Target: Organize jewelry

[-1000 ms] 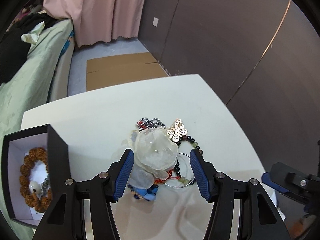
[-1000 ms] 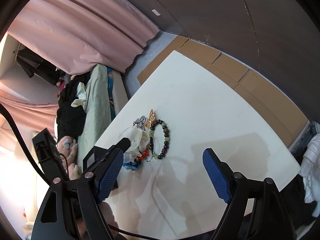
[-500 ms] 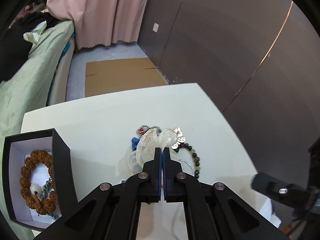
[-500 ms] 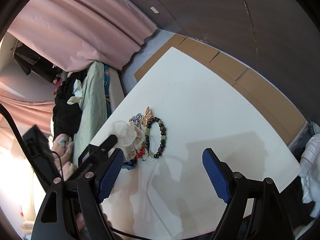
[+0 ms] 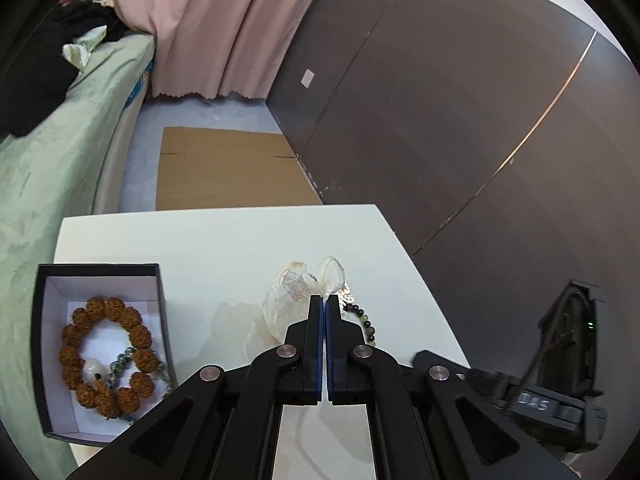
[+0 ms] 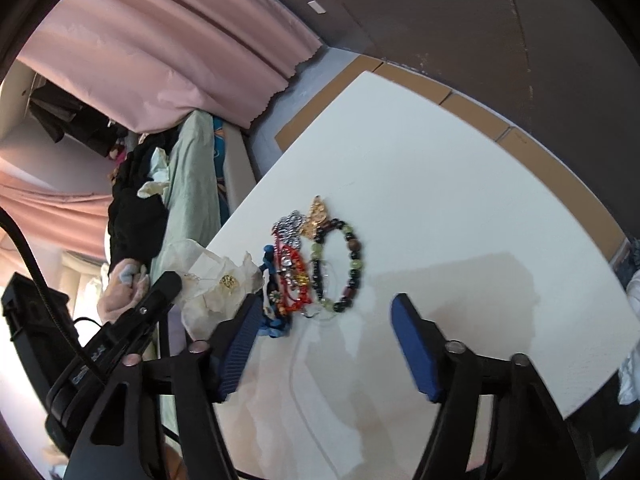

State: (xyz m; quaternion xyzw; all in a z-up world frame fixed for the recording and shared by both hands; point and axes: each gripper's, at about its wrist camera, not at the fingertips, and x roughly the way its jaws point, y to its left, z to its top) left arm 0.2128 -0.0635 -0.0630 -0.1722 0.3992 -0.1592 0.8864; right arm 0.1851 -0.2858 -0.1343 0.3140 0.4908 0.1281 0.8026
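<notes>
Above the table [image 5: 224, 240], the left claw [image 5: 324, 304] pinches the translucent flower ornament [image 5: 292, 300] at its tips.

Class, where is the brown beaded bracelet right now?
In the left wrist view, the brown beaded bracelet lies inside the open black box at the white table's left edge, left of the left gripper.

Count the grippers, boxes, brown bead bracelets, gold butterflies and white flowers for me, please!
Grippers: 2 (left gripper, right gripper)
Black box: 1
Brown bead bracelet: 1
Gold butterfly: 1
White flower: 1
Total: 6
</notes>
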